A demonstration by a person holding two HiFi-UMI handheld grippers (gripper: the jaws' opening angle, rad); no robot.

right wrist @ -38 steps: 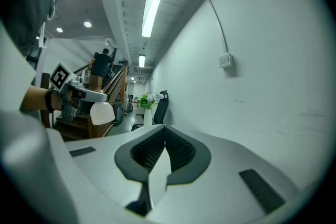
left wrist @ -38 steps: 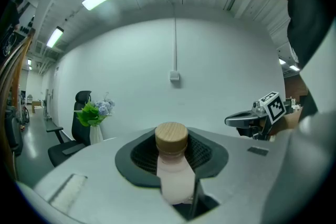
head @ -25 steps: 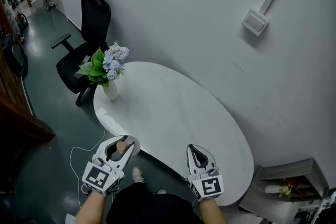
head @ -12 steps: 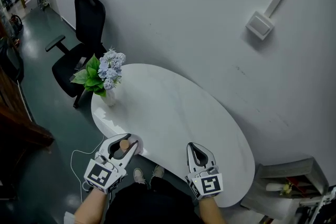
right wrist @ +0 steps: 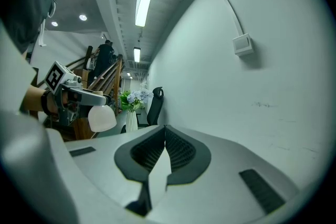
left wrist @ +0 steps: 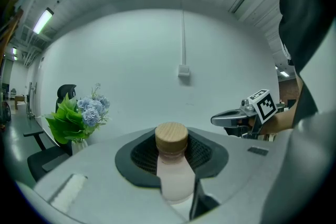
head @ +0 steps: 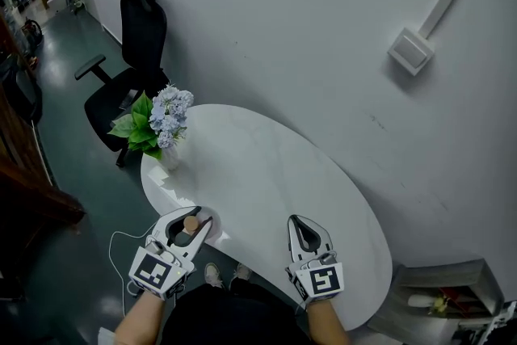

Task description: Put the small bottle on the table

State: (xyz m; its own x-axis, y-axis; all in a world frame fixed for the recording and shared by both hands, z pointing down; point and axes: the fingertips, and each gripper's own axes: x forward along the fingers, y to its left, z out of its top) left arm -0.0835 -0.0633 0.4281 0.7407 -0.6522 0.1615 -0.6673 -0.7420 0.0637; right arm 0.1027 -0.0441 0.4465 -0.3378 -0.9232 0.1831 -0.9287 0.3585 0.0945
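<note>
— Where's the small bottle (left wrist: pixel 172 168)?
— Clamped upright between the left gripper's (head: pixel 184 227) jaws, at the seven o'clock edge of the table (head: pixel 275 174) (clear of the top, as best I can judge).
— And the right gripper (head: pixel 306 236)?
— Jaws pressed together, empty, at five o'clock.
— So what's left?
— The pickup's done; lowering, setting down and letting go remain.

Grey-white L tongs (head: pixel 195 217), R tongs (head: pixel 300 222), black pads (right wrist: pixel 181 151), b/w marker cubes (head: pixel 153 271), black clothing (head: pixel 218 321)
</note>
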